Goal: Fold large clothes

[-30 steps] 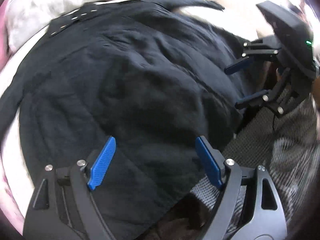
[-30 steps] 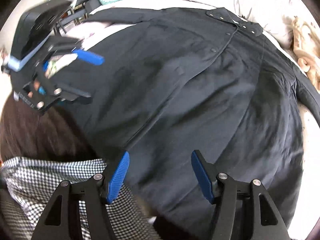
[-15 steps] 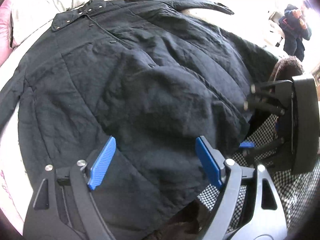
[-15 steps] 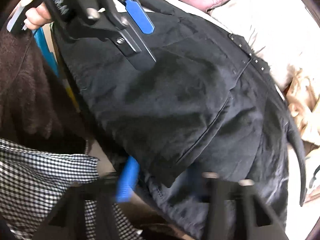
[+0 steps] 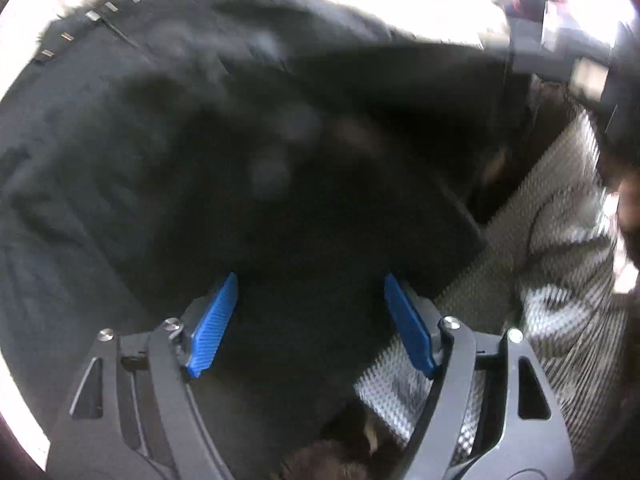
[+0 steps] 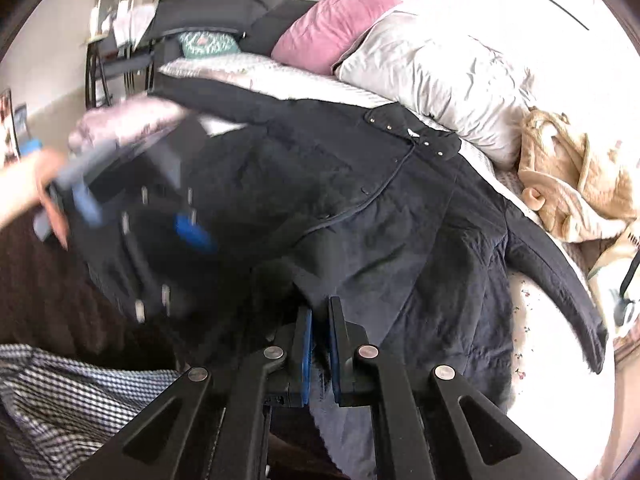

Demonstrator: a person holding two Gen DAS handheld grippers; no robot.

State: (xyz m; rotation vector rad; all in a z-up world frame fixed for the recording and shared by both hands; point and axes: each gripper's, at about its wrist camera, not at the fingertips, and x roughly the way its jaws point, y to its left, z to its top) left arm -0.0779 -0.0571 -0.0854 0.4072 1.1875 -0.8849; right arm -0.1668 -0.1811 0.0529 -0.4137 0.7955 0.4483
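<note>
Right wrist view: the dark coat (image 6: pixel 400 216) lies spread on the bed (image 6: pixel 560 320), its long axis running from the snap-studded collar at upper centre of the frame down to the hem at the bottom edge, one sleeve trailing off to the lower right. The right gripper (image 6: pixel 318 344) sits at bottom centre with its blue pads pressed together on a fold of the coat's hem edge, which rises between them. The left gripper (image 6: pixel 176 232) shows blurred at middle left, over the coat's near-left portion, held by a hand (image 6: pixel 24 184) at the left edge.

In the left wrist view the left gripper (image 5: pixel 310 320) has its jaws spread but closing, with dark coat fabric (image 5: pixel 200 140) lying below and between the pads; nothing shows them pressing on it yet. The hem's edge runs just right of its right pad, over checked cloth (image 5: pixel 560 260).

So the right hand already has the hem; the left is directly over its own stretch of it and, I judge, needs only to drop and pinch before both carry the hem toward the collar.
</note>
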